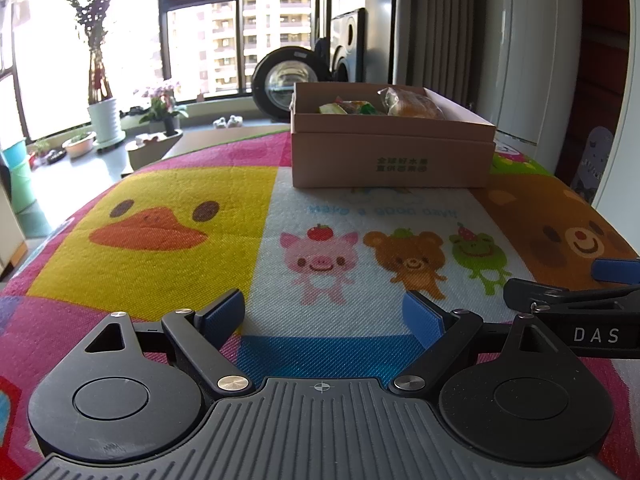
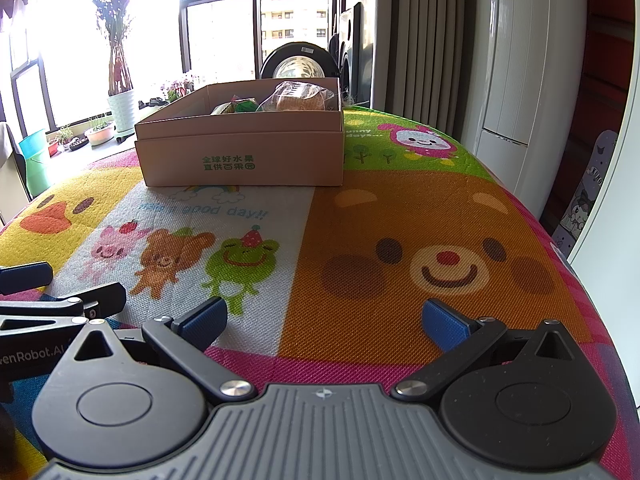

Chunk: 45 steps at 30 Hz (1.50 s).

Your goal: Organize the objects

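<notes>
The left tool (image 1: 323, 316) sits low over the desk (image 1: 160, 200), its blue-padded fingers spread wide with nothing between them. The right tool (image 2: 325, 322) is in the same condition: fingers spread apart, empty, positioned low over the orange bear-face panel of the cartoon-print cloth (image 2: 400, 240) that covers the desk. The two tools lie side by side; part of the right tool is visible at the right edge of the left wrist view, and part of the left tool at the left edge of the right wrist view. The cardboard box (image 1: 392, 152) stands open on the far part of the cloth, well apart from both tools, with green printed characters on its near wall. Inside the box, a wrapped bread roll (image 1: 414, 106) occupies the right rear area, and several green and yellow packets (image 1: 348, 108) lie to its left; their exact type cannot be determined. No loose task items are visible on the cloth between the tools and the box. Behind the desk are large windows, a potted plant (image 1: 102, 116) in a white pot and a white floor-standing air conditioner (image 2: 516, 80).
</notes>
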Each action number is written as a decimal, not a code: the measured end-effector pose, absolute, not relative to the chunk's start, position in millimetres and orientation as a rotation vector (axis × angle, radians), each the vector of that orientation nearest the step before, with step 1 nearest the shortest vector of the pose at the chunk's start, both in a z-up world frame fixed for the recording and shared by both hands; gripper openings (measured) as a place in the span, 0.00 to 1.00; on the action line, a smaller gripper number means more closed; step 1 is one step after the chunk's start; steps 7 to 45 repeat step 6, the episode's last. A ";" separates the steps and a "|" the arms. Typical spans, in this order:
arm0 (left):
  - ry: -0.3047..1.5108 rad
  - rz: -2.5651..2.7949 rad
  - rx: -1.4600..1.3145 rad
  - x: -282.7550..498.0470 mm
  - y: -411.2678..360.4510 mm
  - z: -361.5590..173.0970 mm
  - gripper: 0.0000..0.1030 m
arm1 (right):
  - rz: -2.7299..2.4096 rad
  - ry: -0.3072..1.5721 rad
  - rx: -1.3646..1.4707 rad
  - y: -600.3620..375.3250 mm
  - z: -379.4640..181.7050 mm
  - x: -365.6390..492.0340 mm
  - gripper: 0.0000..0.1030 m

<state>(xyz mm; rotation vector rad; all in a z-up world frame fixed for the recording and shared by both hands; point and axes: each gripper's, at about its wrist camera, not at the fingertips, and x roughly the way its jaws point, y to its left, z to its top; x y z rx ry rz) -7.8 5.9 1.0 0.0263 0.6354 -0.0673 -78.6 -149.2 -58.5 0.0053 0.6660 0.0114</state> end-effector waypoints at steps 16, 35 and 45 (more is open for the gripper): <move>0.635 -0.069 0.027 -6.8 6.0 0.5 0.89 | 0.011 0.666 0.005 -149.4 -58.5 -78.6 1.00; 0.635 -0.069 0.027 -6.8 6.0 0.5 0.89 | 0.011 0.666 0.005 -149.4 -58.5 -78.6 1.00; 0.635 -0.069 0.027 -6.8 6.0 0.5 0.89 | 0.011 0.666 0.005 -149.4 -58.5 -78.6 1.00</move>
